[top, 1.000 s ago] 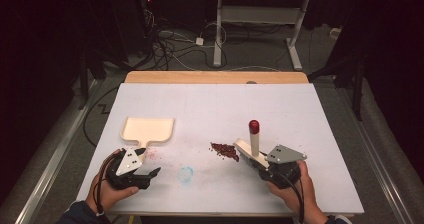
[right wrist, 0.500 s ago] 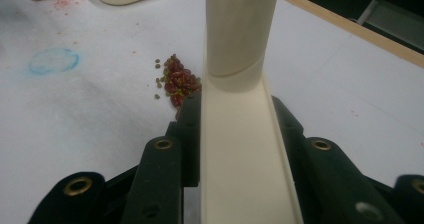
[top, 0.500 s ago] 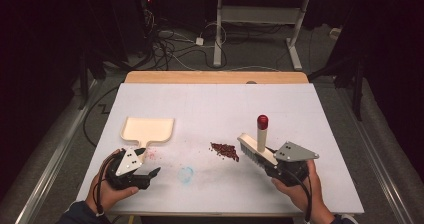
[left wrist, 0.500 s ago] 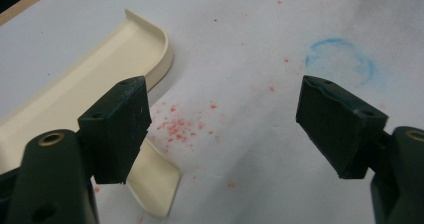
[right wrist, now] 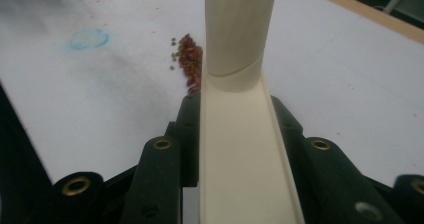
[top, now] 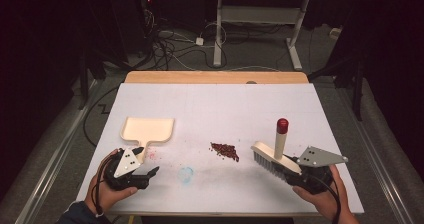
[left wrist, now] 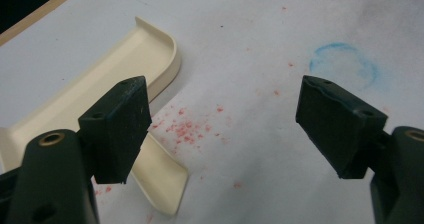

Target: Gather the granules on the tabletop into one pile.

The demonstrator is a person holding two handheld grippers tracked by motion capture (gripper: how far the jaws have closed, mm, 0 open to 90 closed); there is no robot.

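Grips a cream hand brush (top: 270, 156) by the back of its block in the right gripper (top: 292, 171), fingers nearly closed and pressed on both sides of the block, upright red-capped handle just ahead of them. Has carried that brush off to the right and slightly upward over the last second: bristles sat right beside the little heap of red beans (top: 225, 151) then, and now stand clear of it with bare desk (top: 210, 104) between. Hard to tell whether the bristles touch the surface or hang just above it. Looks like a draw-back before a sweeping stroke, not a sweep itself, since the heap lies where it lay, undisturbed, near the middle of the desk. Keeps the left gripper (top: 150, 174) in place near the front edge, fingers spread wide with nothing between them, beside the handle of the cream dustpan (top: 148, 130). Leaves that dustpan flat on the desk, well apart from the beans, not yet taken up. Means collection has not begun: 2 steps probably outstanding, grasping the pan and setting it by the heap, then brushing the beans leftward into it.
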